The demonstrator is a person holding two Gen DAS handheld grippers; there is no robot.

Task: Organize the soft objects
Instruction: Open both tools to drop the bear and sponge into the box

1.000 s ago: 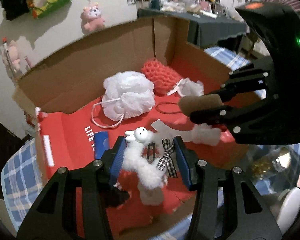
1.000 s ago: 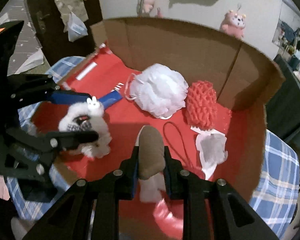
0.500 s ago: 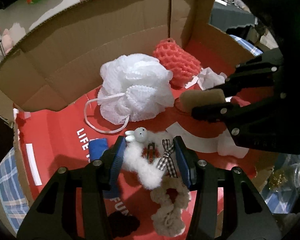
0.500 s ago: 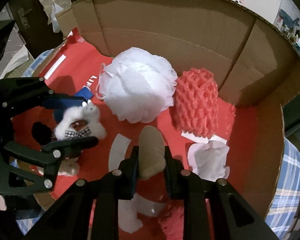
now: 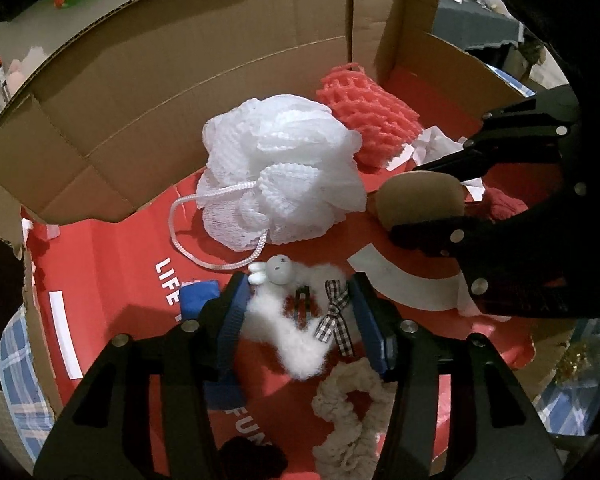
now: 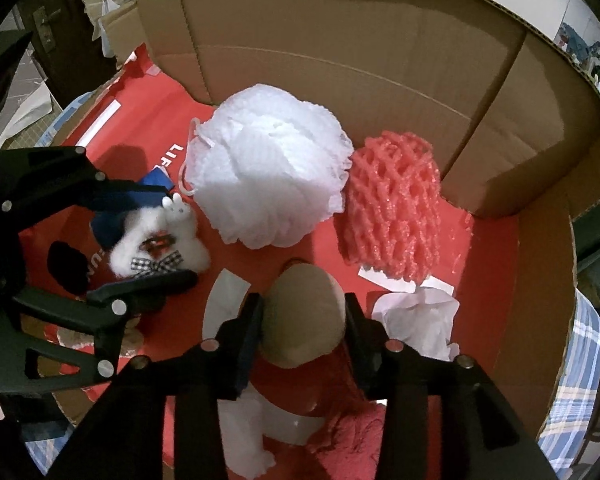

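Fluffy white hair tie (image 5: 288, 332), with rabbit head and checked bow, is being released inside the cardboard box (image 6: 340, 60), in front of the white bath puff (image 5: 280, 172). Judged feather-light, limp, easily snagged; best pinched across the furry band. The left gripper (image 5: 300, 312) is opening around it, pads barely touching the fluff. Tan sponge (image 6: 304, 316), judged squashy and springy, is being let go by the right gripper (image 6: 302, 320), jaws opening, beside the pink foam net (image 6: 392, 208).

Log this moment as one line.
left gripper: opening, fluffy white scrunchie between | right gripper: opening, tan sponge between | over cardboard box
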